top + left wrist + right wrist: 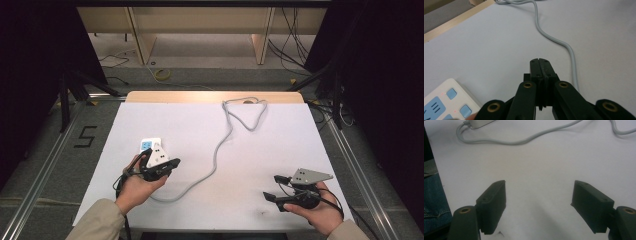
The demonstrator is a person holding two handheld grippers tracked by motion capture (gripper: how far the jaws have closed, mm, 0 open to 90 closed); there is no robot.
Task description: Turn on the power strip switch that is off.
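Observation:
A white power strip (148,145) with blue sockets lies on the white table (200,130) at the left, partly hidden under my left gripper (172,164). Its corner with blue buttons (444,100) sits at the lower left of the left gripper view. A grey cable (220,145) runs from it in a loop toward the table's far edge. My left gripper (540,65) is shut with nothing between its jaws, just right of the strip. At the right front my right gripper (274,187) stands open over bare table, jaws wide apart (539,202).
The grey cable (554,40) curves past the left gripper's tip on its right, and the cable (519,141) loops back to the strip's end (480,123) in the right gripper view. Wooden furniture legs and loose wires stand on the floor beyond the table.

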